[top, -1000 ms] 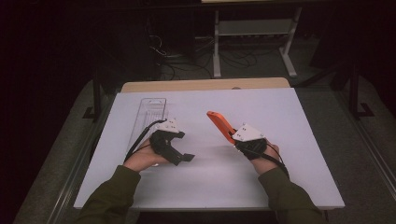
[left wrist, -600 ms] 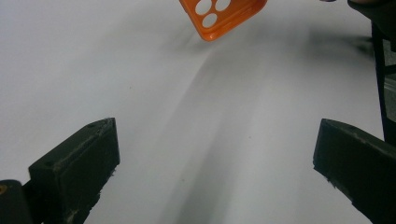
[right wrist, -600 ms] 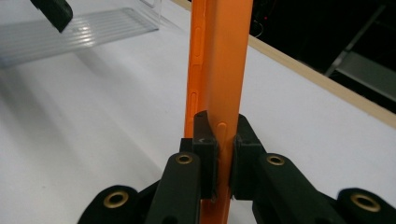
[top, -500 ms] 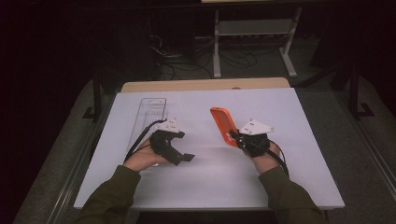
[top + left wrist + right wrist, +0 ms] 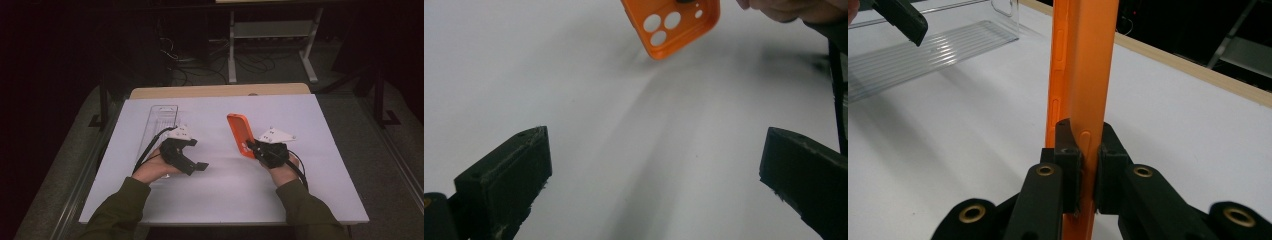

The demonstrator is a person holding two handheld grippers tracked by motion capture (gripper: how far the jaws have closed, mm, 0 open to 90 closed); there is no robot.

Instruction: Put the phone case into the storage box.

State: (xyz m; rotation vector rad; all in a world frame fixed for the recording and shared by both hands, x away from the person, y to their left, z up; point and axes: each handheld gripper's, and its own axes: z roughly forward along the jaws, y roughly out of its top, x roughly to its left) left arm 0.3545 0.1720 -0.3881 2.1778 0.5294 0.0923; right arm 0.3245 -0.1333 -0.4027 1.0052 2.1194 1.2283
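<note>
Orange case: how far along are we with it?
Done: the right gripper is shut on the orange case, pinching its edge and holding it off the table. In hand: it hangs there, camera holes facing the open left gripper. Left: the clear tray holds nothing, so placing it probably remains.

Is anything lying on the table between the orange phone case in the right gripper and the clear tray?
Nothing lies there. The orange phone case is clamped in the right gripper; only the open left gripper hovers near the clear tray.
</note>
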